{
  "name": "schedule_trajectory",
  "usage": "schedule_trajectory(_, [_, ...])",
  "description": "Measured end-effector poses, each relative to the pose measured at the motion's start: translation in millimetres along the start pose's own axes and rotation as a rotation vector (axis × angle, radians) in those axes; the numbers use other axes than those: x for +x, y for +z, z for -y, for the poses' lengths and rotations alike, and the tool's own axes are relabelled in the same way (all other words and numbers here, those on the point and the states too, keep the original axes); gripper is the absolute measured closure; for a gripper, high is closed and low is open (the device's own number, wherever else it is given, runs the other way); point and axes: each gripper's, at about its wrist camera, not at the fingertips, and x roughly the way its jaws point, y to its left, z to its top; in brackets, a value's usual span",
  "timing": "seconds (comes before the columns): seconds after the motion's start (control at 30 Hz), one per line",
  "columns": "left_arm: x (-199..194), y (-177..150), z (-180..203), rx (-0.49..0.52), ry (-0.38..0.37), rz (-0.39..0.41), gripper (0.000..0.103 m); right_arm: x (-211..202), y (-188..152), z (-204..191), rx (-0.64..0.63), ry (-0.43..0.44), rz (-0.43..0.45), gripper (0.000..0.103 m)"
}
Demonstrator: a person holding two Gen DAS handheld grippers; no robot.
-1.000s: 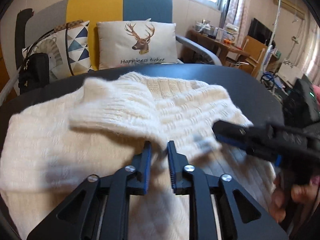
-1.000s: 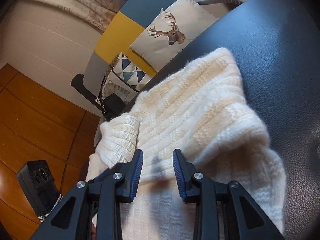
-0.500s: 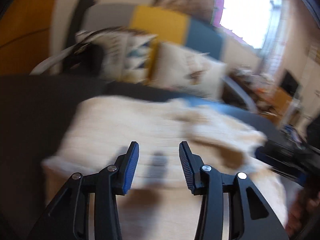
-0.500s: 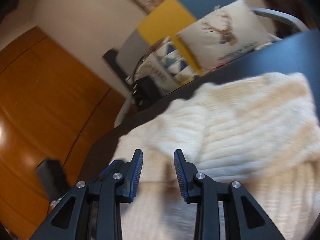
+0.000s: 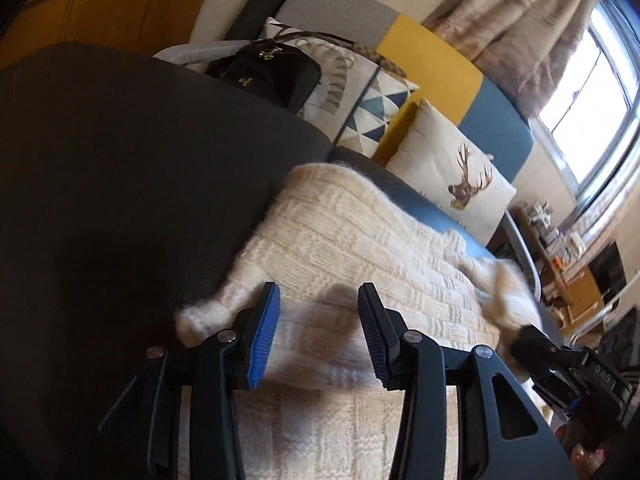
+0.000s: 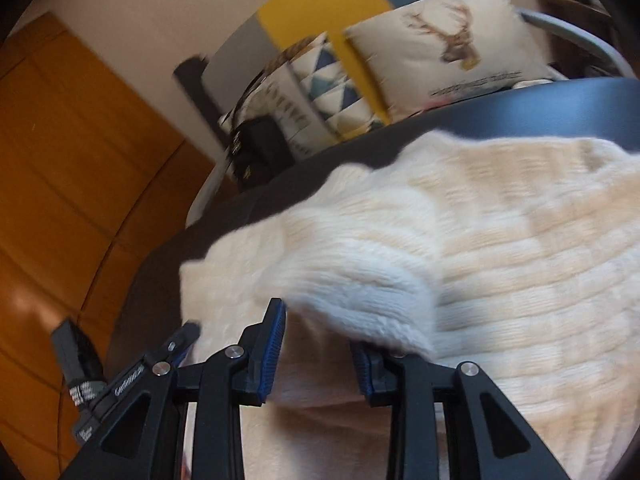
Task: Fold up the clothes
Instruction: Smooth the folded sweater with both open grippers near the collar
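Where the left wrist view begins, the left gripper (image 5: 318, 334) stands with its black jaws and blue ribbed pads parted to a middling gap above the near fold of a cream, chunky-knit fluffy sweater (image 5: 360, 248); no knit is pinched between the pads, which hang over the fabric rather than pressing on it. From the right wrist view, the right gripper (image 6: 318, 338) shows a narrower gap, and a thick ribbed fold of the same sweater drapes over its right finger, hiding the tip, so whether the pads actually pinch the knit cannot be told. That sweater lies spread on a round, dark, leather-like table top (image 5: 120, 168), its nearer edge doubled over itself, one woolly corner poking out to the left of the left gripper. At the right edge of the left view, the other gripper's black body reaches in over the sweater's far side. Beyond the table rim sits a black handbag (image 5: 268, 72) with gold fittings, just beside a cushion printed with blue and grey triangles (image 5: 376, 108). Next to it leans a white cushion bearing a deer head (image 5: 452, 176), both propped on a sofa with grey, yellow and blue panels (image 5: 432, 56). Farther back hang beige curtains (image 5: 516, 12) beside a bright window (image 5: 588, 64).
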Motion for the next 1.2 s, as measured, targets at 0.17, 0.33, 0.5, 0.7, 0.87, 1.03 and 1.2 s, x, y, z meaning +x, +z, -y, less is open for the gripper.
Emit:
schedule_trajectory(0.17, [-2,0,-9,-0.062,-0.026,0.001,0.068,-29,3,60,0.205,-0.014,0.09,0.072])
schedule_trajectory(0.33, [-5,-1,-8,-0.071,-0.034,-0.002,0.068,-63,-2,95,0.295,-0.031,0.173,0.072])
schedule_trajectory(0.5, [-11,0,2,-0.032,0.013,0.025,0.068,-96,6,88,0.243,-0.013,0.265,0.069])
schedule_trajectory(0.7, [-11,4,43,0.109,0.018,0.074,0.068,-46,22,45,0.068,0.07,0.086,0.069])
schedule_trajectory(0.87, [19,11,34,0.121,0.119,-0.012,0.068,1,16,12,-0.136,-0.065,-0.052,0.069])
schedule_trajectory(1.03, [21,9,13,0.025,0.066,-0.013,0.068,15,5,8,-0.298,-0.216,-0.086,0.074])
schedule_trajectory(1.2, [23,6,22,0.068,0.11,-0.01,0.068,-12,8,51,-0.112,-0.266,0.026,0.089])
